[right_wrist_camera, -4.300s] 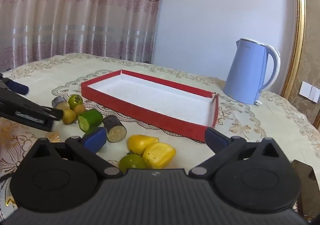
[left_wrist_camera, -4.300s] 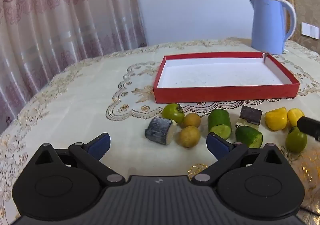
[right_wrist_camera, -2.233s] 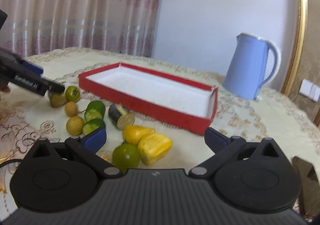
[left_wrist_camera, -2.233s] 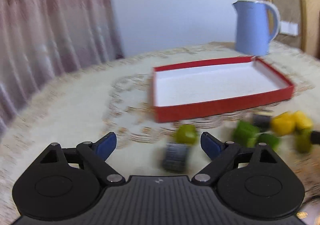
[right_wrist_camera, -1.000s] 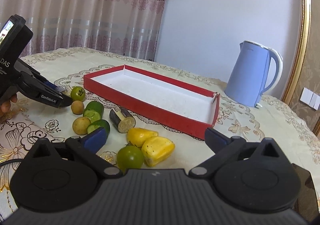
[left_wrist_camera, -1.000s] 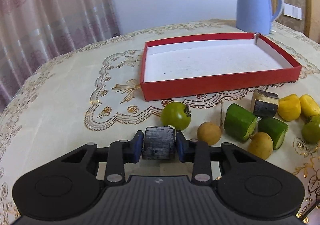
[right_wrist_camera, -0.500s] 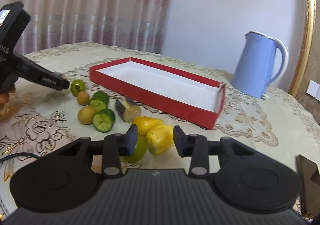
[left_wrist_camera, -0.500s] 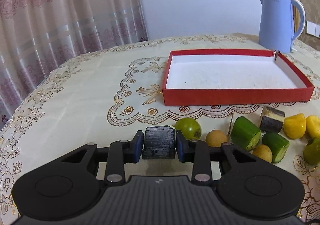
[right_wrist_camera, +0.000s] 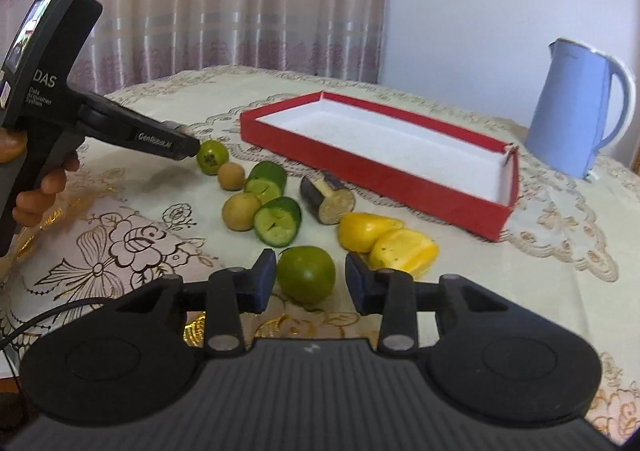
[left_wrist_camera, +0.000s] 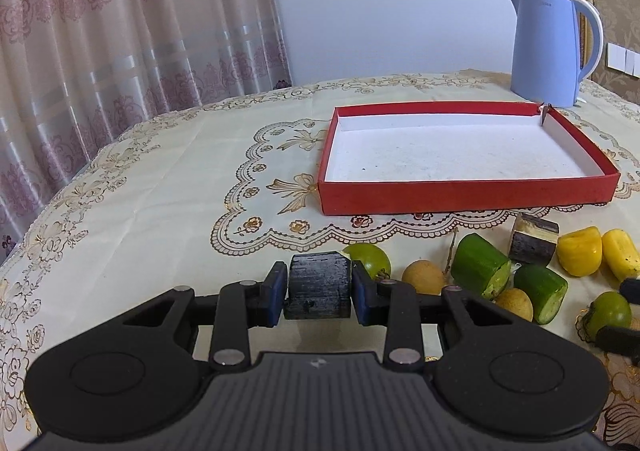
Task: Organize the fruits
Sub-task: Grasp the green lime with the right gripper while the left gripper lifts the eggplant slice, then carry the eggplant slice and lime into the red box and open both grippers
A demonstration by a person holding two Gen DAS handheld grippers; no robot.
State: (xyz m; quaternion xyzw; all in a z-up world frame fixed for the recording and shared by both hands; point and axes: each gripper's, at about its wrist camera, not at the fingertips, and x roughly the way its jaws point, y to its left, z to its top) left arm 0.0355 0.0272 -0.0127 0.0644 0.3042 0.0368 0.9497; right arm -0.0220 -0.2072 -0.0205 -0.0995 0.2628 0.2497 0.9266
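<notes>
My left gripper (left_wrist_camera: 319, 291) is shut on a dark eggplant piece (left_wrist_camera: 318, 297), held just above the tablecloth near a green fruit (left_wrist_camera: 370, 257). From the right wrist view the left gripper (right_wrist_camera: 188, 149) reaches in from the left. My right gripper (right_wrist_camera: 311, 283) is closing around another round green fruit (right_wrist_camera: 306, 275) that rests on the cloth. A thin gap still shows beside the right pad. The same fruit (left_wrist_camera: 608, 313) shows in the left wrist view between the right fingers (left_wrist_camera: 630, 287). Beyond lies the red box (left_wrist_camera: 468, 197) with its white floor bare.
On the cloth lie two brown longans (right_wrist_camera: 241, 211), two cucumber pieces (right_wrist_camera: 278, 221), a second eggplant piece (right_wrist_camera: 328, 201) and two yellow pieces (right_wrist_camera: 402, 251). A blue kettle (right_wrist_camera: 576, 111) stands behind the box. A hand (right_wrist_camera: 40, 187) holds the left tool. Curtains hang behind the table.
The right jaws came in from wide open and now flank the green fruit, after shifting left off the yellow piece. The left gripper kept its hold on the eggplant piece and tilted slightly.
</notes>
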